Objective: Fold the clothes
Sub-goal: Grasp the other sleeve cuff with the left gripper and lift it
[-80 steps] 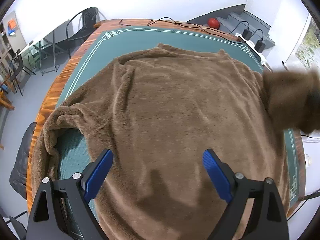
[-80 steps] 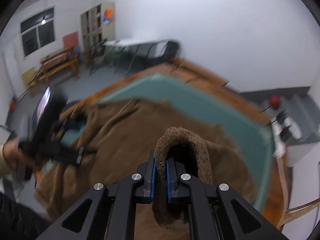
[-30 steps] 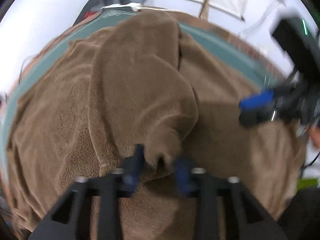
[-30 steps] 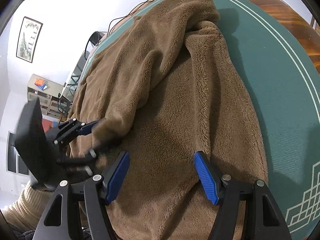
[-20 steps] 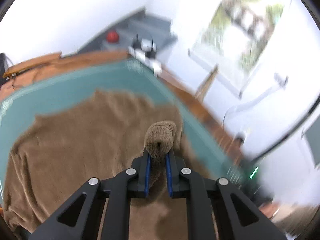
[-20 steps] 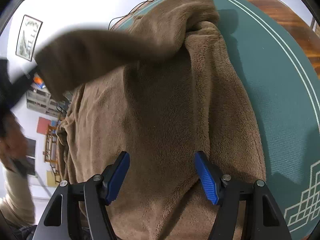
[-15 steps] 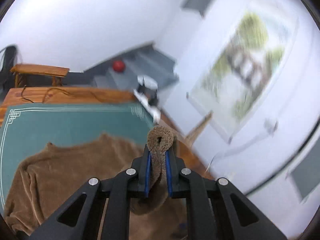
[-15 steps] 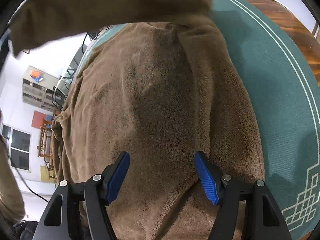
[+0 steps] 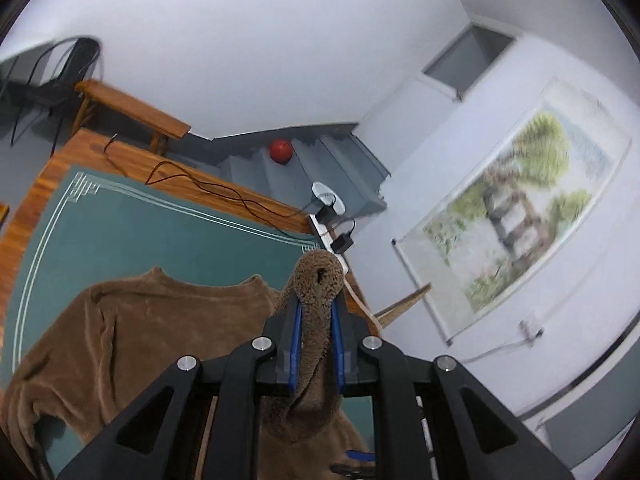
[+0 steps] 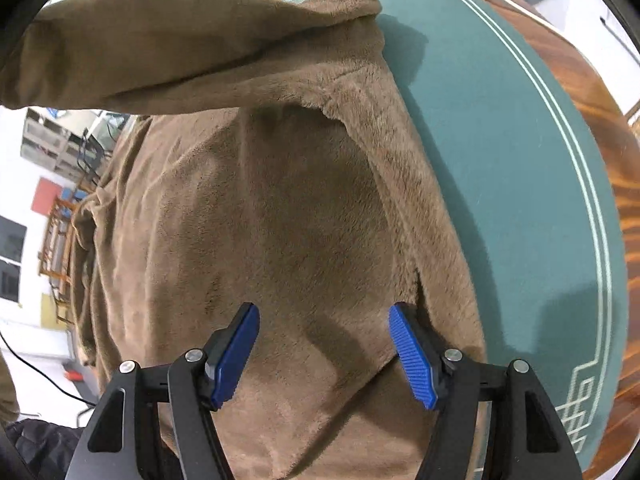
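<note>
A brown fleece sweater (image 9: 132, 328) lies spread on a green table mat (image 9: 120, 232). My left gripper (image 9: 316, 320) is shut on the cuff of its sleeve (image 9: 318, 280) and holds it high above the table. In the right wrist view the lifted sleeve (image 10: 160, 48) stretches across the top, over the sweater body (image 10: 280, 220). My right gripper (image 10: 324, 344) is open and empty, low over the sweater body near its right side edge.
The wooden table rim (image 10: 592, 92) runs around the mat (image 10: 520, 160). A black cable (image 9: 208, 192) and a power strip with chargers (image 9: 332, 232) lie at the far table corner. A wooden bench (image 9: 132, 108), a black chair (image 9: 48, 76) and stairs with a red ball (image 9: 280, 151) stand beyond.
My left gripper has closed on the sleeve cuff and raised it high over the table. My right gripper has stayed open over the sweater body.
</note>
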